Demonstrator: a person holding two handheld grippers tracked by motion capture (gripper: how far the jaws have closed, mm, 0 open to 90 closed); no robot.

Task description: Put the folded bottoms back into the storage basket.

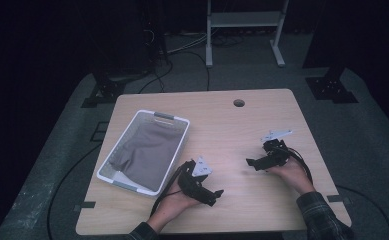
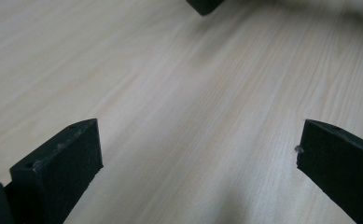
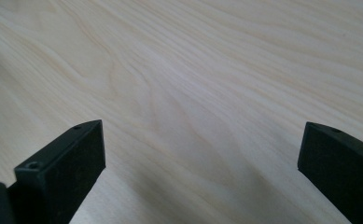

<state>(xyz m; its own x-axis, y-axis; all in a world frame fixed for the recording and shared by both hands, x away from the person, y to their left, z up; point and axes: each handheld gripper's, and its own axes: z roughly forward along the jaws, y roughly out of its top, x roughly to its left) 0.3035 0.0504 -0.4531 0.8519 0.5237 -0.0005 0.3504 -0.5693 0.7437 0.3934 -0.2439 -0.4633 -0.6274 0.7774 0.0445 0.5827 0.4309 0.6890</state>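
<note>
My left tongs (image 1: 216, 194) and right tongs (image 1: 250, 162) rest released on the desk (image 1: 232, 130), the left nearer the grey cloth (image 1: 149, 152) lying in the basket (image 1: 132, 186) to its left.

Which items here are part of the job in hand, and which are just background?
Part of the job:
- grey cloth, lying in the basket
- white basket, at the table's left
- left gripper, jaws open, holding nothing
- right gripper, jaws open, holding nothing

Just about:
- wooden table, with its round hole
- white stand on the floor beyond
- floor cables
</note>
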